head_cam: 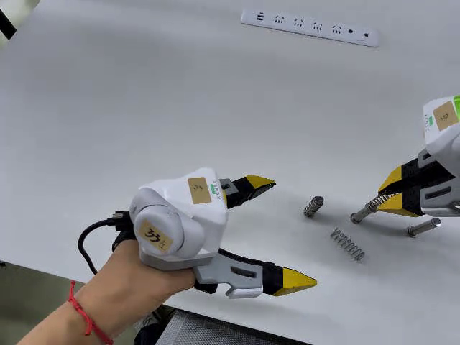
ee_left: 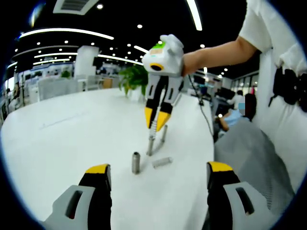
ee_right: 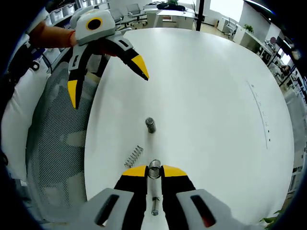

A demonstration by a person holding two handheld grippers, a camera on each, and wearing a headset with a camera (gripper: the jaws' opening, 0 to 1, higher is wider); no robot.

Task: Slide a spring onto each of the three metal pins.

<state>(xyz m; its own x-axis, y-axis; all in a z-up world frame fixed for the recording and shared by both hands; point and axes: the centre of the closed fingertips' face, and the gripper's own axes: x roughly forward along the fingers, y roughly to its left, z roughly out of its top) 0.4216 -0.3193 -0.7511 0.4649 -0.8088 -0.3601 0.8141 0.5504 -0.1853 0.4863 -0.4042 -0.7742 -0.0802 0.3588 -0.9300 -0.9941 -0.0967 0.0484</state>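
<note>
My right gripper is shut on a metal pin that carries a spring, its free end touching the white table. From the left gripper view that pin hangs from the right gripper. A short pin with a spring round it rests nearby. Just in front of it lies a loose spring. A bare pin lies under the right gripper. My left gripper is open, low over the table left of these parts, holding nothing.
A white power strip lies at the far side of the table. The table's near edge runs just below my left hand, with a mesh chair beyond it. A black cable trails from the left gripper.
</note>
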